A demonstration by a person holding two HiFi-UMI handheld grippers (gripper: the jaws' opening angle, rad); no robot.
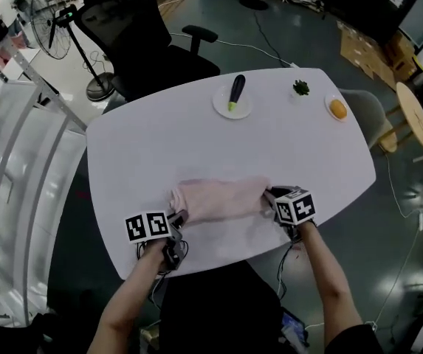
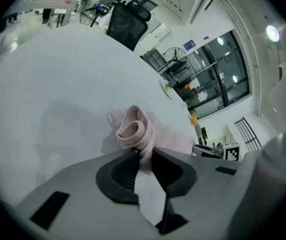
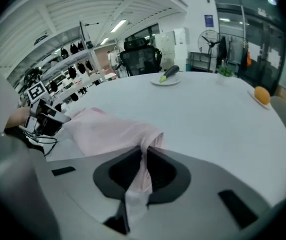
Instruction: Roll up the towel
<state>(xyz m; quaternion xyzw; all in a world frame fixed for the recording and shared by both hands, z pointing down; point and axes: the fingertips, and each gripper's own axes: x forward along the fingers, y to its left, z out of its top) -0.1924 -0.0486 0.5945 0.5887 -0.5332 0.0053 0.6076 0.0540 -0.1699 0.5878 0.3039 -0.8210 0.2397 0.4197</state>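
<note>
A pale pink towel [image 1: 218,198] lies partly rolled near the front edge of the white table [image 1: 196,135]. My left gripper [image 1: 179,218] is shut on the towel's left end, where the cloth curls into a loose roll [image 2: 133,129] just past the jaws. My right gripper [image 1: 270,196] is shut on the towel's right end [image 3: 145,156], with pink fabric pinched between its pads and hanging down through the gap. Both marker cubes [image 1: 146,226] [image 1: 296,205] sit at the table's near side.
At the table's far side stand a white plate with a dark green vegetable [image 1: 233,98], a small green plant [image 1: 300,88] and a dish with an orange [image 1: 337,108]. A black office chair [image 1: 148,39] stands behind the table, and a fan [image 1: 56,28] at the left.
</note>
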